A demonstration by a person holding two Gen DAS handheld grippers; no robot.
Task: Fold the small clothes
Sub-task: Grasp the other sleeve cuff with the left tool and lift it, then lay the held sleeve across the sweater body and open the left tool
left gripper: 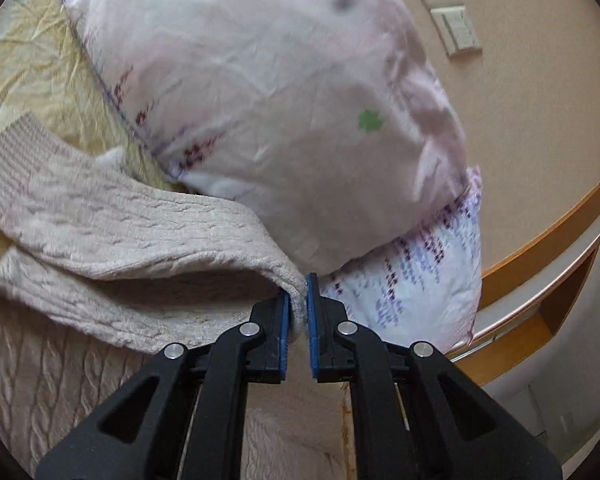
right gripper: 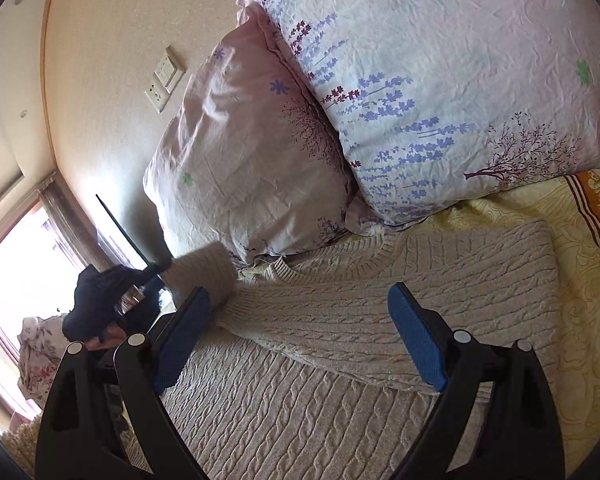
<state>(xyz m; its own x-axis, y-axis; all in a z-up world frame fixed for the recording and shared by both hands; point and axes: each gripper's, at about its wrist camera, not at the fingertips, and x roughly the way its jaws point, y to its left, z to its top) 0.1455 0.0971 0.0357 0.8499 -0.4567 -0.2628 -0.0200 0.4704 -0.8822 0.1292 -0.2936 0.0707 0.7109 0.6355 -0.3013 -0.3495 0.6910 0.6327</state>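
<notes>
A beige cable-knit sweater (right gripper: 380,304) lies flat on the bed, collar toward the pillows. My left gripper (left gripper: 298,304) is shut on the sweater's sleeve (left gripper: 148,220), pinching its edge between the blue pads and holding it lifted over the body. In the right wrist view the lifted sleeve end (right gripper: 204,272) shows at the left beside the other hand's gripper (right gripper: 140,292). My right gripper (right gripper: 300,316) is open and empty, hovering above the sweater's chest with a folded sleeve lying between its fingers.
Two floral pillows (right gripper: 252,152) (right gripper: 460,80) lean against the wall at the head of the bed. A yellow patterned bedsheet (right gripper: 580,280) lies under the sweater. A wooden headboard rail (left gripper: 540,240) and wall sockets (left gripper: 448,12) are at the right. A window (right gripper: 20,264) is at the left.
</notes>
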